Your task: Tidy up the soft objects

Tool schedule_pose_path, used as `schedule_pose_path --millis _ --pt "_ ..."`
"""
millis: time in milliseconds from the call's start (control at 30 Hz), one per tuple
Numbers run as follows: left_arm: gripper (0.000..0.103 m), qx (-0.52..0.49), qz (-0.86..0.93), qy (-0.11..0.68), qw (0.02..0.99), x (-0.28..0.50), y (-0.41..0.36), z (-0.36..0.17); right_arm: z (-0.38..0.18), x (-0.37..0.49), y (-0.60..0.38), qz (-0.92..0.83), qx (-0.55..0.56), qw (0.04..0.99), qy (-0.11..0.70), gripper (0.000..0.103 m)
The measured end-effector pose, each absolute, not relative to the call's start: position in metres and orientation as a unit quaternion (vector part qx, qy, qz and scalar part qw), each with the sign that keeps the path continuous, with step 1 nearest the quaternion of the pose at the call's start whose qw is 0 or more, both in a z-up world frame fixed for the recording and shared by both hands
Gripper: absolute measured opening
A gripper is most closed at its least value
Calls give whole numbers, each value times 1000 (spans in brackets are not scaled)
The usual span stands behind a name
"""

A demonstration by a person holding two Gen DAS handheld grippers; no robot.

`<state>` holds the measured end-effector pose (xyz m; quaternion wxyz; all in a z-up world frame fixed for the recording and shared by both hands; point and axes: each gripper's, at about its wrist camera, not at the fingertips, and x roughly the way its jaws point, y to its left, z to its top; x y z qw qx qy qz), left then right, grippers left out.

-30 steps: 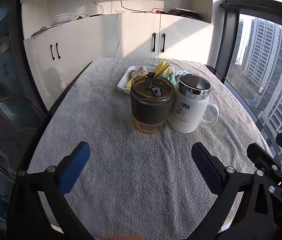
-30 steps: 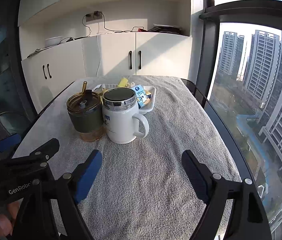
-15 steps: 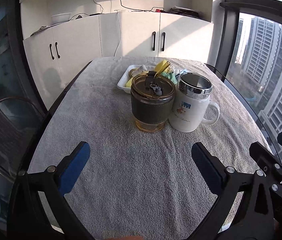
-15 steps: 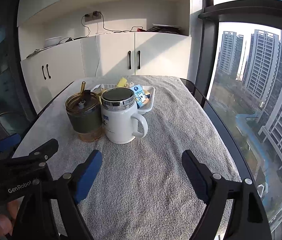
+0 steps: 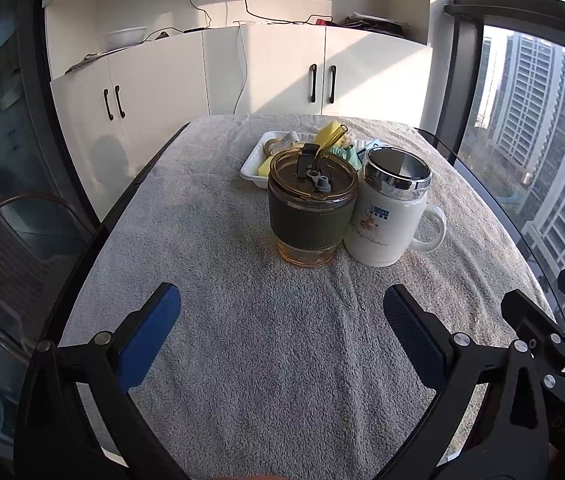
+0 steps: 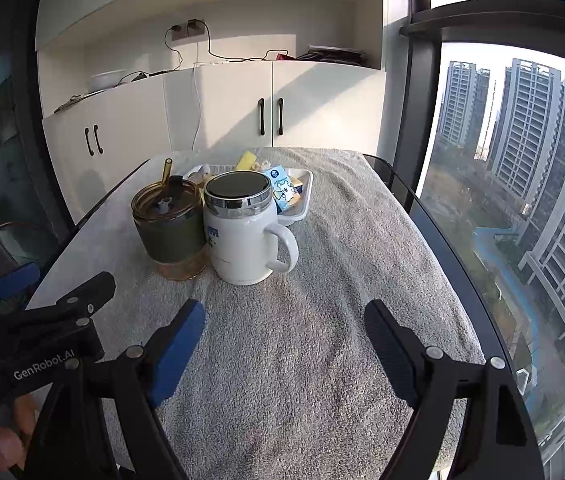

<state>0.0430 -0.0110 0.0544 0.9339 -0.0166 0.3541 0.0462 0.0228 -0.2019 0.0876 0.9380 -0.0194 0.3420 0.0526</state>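
Soft objects [image 5: 324, 140] lie heaped in a white tray [image 5: 251, 168] at the worktop's far end, behind an amber tumbler [image 5: 309, 210] and a white mug [image 5: 388, 212] standing side by side; individual orientations cannot be told. Left claw [image 5: 281, 320] and right claw [image 6: 284, 326] hover low over the grey towel [image 5: 282, 360], both spread wide, empty. Open towel lies between claws and cups.
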Motion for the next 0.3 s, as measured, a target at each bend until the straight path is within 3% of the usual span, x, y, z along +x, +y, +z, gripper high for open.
schedule_pose_path --millis 300 --pt "103 -18 40 351 935 43 -11 55 87 24 -203 56 -18 937 345 84"
